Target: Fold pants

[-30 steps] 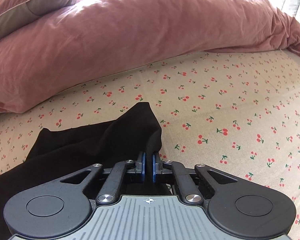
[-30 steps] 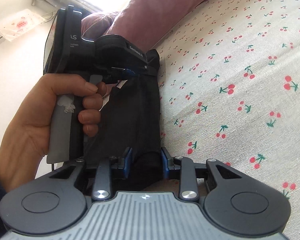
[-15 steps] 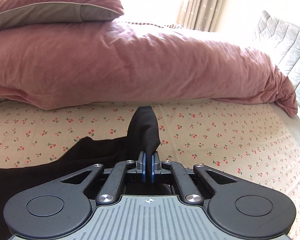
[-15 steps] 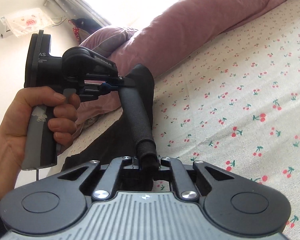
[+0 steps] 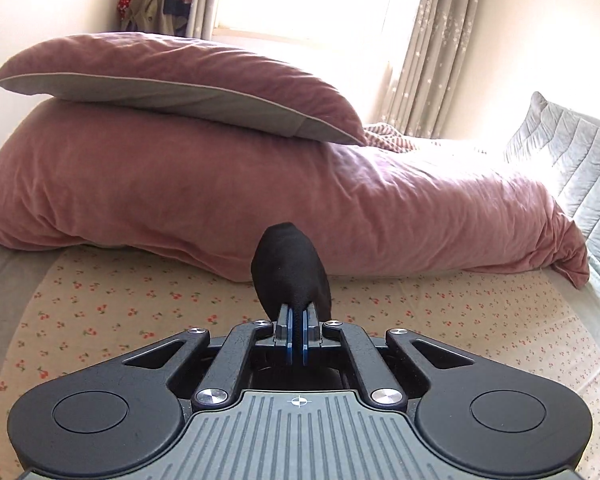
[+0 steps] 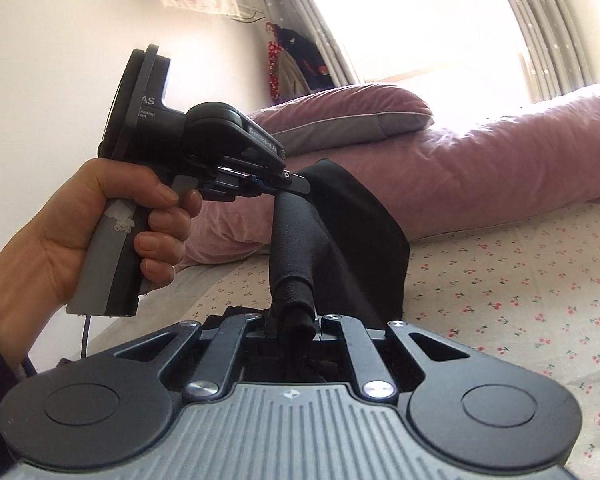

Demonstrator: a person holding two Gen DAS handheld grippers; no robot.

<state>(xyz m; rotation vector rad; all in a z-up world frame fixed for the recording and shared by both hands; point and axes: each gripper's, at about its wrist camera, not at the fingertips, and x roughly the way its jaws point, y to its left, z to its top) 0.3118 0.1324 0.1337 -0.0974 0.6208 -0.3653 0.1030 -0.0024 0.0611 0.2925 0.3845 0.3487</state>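
Both grippers, left (image 5: pixel 296 326) and right (image 6: pixel 290 320), raised, jaws clamped.

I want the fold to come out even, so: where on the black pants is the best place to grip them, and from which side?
Grip the thick rolled band along the top edge of the black pants, coming in from its two ends, as the left gripper and right gripper do now. It is stretched between them, with the cloth hanging below.

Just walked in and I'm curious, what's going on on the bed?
A person is folding black pants with a handheld gripper in each hand. The left gripper and right gripper are each shut on a bunched edge, holding the fabric up off the cherry-print sheet, in front of the pink duvet.
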